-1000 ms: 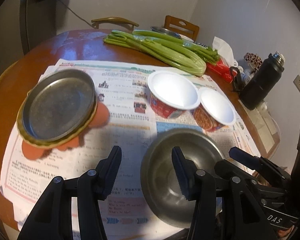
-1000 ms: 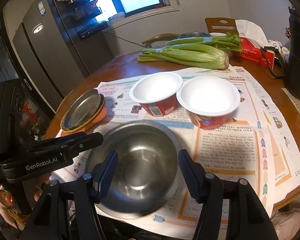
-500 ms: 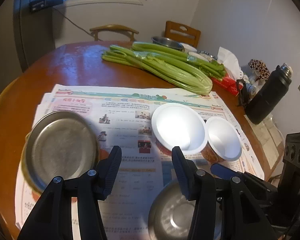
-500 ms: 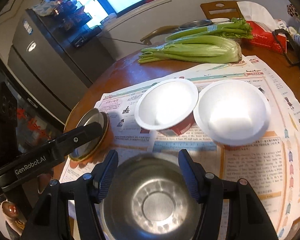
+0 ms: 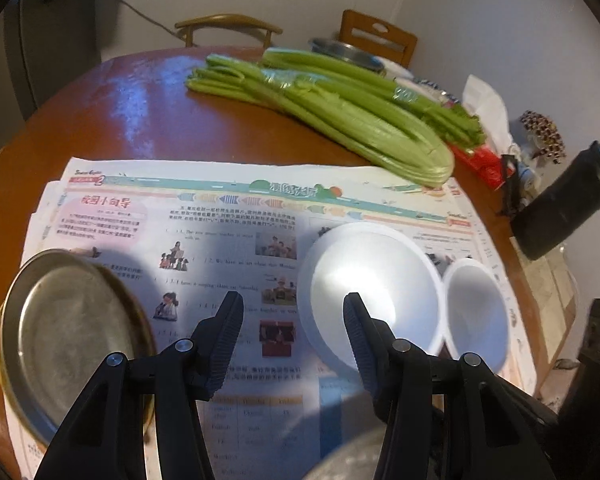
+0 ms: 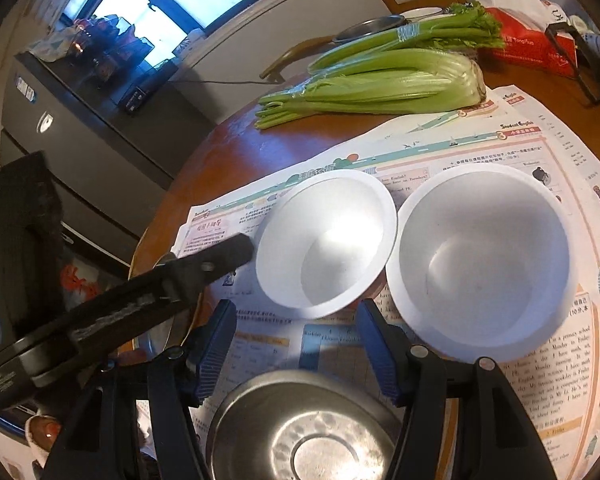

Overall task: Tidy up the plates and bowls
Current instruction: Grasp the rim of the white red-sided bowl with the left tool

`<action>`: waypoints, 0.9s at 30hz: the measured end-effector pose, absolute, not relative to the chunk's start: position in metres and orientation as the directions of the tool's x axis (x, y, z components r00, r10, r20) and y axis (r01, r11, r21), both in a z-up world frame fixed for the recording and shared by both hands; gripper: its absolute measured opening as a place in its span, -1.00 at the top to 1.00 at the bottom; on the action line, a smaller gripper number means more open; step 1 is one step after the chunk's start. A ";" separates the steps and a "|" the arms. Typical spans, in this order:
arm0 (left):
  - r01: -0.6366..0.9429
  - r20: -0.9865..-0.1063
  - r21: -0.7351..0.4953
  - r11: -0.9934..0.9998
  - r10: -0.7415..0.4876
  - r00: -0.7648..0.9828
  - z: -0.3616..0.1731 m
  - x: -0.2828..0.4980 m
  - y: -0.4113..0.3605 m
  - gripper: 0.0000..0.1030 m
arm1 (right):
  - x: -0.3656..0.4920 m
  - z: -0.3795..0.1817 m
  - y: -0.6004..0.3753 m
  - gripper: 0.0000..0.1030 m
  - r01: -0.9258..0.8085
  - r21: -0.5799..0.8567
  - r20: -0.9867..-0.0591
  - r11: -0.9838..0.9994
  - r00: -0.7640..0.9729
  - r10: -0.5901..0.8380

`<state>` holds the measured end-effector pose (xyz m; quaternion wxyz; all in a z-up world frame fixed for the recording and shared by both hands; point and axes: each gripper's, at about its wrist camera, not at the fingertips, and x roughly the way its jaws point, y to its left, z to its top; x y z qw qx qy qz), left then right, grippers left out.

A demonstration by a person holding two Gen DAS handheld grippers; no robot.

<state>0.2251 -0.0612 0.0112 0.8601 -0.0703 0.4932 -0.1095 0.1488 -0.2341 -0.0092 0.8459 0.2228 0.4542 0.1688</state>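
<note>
The round brown wooden table [image 5: 112,120] carries a spread newspaper with colour print [image 5: 228,236]; the dishes stand on it. A long green celery bunch [image 5: 340,120] lies toward the far edge. Near the left edge sits a flat round steel plate [image 5: 64,332] on something orange. In the middle stand two white foam bowls, the left one [image 6: 328,240] touching the right one [image 6: 484,260]. At the near edge is a round steel bowl [image 6: 308,432].

The left gripper [image 5: 292,320] is released and holds nothing, and the right gripper [image 6: 296,320] is the same, above the steel bowl. I judge the step is an approach to the white bowls, perhaps to nest them; the next move calls for one finger inside a rim.

The newspaper reads "Student English"; the red tissue box [image 6: 532,48] reads "TongHua", unclear.
</note>
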 end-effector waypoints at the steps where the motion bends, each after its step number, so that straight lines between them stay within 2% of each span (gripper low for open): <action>1: 0.116 -0.839 -0.227 0.967 -0.254 0.482 0.007 0.229 -0.063 -0.04 | 0.150 -0.010 -0.234 -0.22 -0.082 0.529 -0.694 0.844 0.530 0.487; 5: 0.110 -0.852 -0.232 0.967 -0.256 0.457 -0.006 0.244 -0.066 -0.03 | 0.155 -0.011 -0.233 -0.22 -0.089 0.514 -0.702 0.853 0.529 0.477; 9: 0.106 -0.867 -0.237 0.966 -0.259 0.426 -0.019 0.254 -0.068 0.32 | 0.159 -0.012 -0.227 -0.22 -0.103 0.484 -0.717 0.869 0.522 0.462; 14: 0.122 -0.869 -0.263 0.957 -0.290 0.402 -0.026 0.257 -0.068 0.56 | 0.162 -0.012 -0.220 -0.22 -0.129 0.462 -0.727 0.878 0.511 0.458; 22: 0.125 -0.874 -0.222 0.967 -0.254 0.415 -0.023 0.246 -0.056 0.56 | 0.164 -0.016 -0.209 -0.22 -0.155 0.455 -0.738 0.877 0.486 0.469; 27: 0.118 -0.868 -0.247 0.962 -0.273 0.414 -0.020 0.238 -0.042 0.56 | 0.163 -0.019 -0.211 -0.22 -0.132 0.455 -0.744 0.881 0.487 0.458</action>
